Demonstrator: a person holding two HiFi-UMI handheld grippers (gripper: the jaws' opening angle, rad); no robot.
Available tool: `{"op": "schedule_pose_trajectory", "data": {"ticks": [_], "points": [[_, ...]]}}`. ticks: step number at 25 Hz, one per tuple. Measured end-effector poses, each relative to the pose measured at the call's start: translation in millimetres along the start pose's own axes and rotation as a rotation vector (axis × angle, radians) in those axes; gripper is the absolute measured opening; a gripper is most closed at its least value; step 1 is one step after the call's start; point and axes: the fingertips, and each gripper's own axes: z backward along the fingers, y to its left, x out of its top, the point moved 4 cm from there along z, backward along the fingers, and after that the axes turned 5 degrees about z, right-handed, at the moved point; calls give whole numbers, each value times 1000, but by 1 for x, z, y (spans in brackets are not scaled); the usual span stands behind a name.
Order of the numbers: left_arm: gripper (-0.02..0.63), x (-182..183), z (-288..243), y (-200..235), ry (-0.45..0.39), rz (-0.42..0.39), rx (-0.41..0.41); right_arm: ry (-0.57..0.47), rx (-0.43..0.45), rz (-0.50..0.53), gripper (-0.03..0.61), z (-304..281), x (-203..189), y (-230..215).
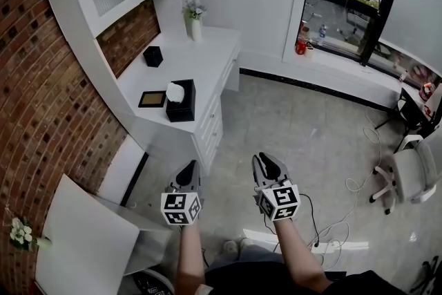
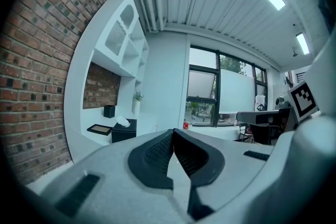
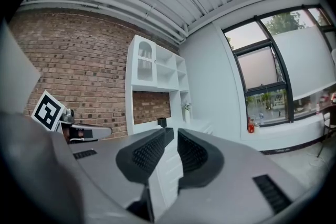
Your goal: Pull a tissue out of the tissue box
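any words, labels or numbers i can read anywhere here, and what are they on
No readable text anywhere in these views.
left gripper and right gripper: their cubes carry only black-and-white square marker patterns, no letters or digits.
tissue box: plain black, no print shows.
distant red items: too small to read any label.
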Motion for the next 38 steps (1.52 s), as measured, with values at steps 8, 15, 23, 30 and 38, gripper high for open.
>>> {"op": "schedule_pose_trajectory", "data": {"ticks": [8,15,23,30,38], "points": [[9,7,15,10,-29,-12,-3,-45,28,-17,138,10,9,12],[9,22,18,12,-59,-32,-18,-69,16,-20,160,12,18,14],[9,46,-8,25,-97,-53,-22,-108,12,-9,160,-17,34,1],[9,71,-41,49,-136,-74,2,-151,34,3,160,-71,56,-11],[9,75,-102,97,-141,-56,70,-142,93,-1,160,-160,47,-32]]}}
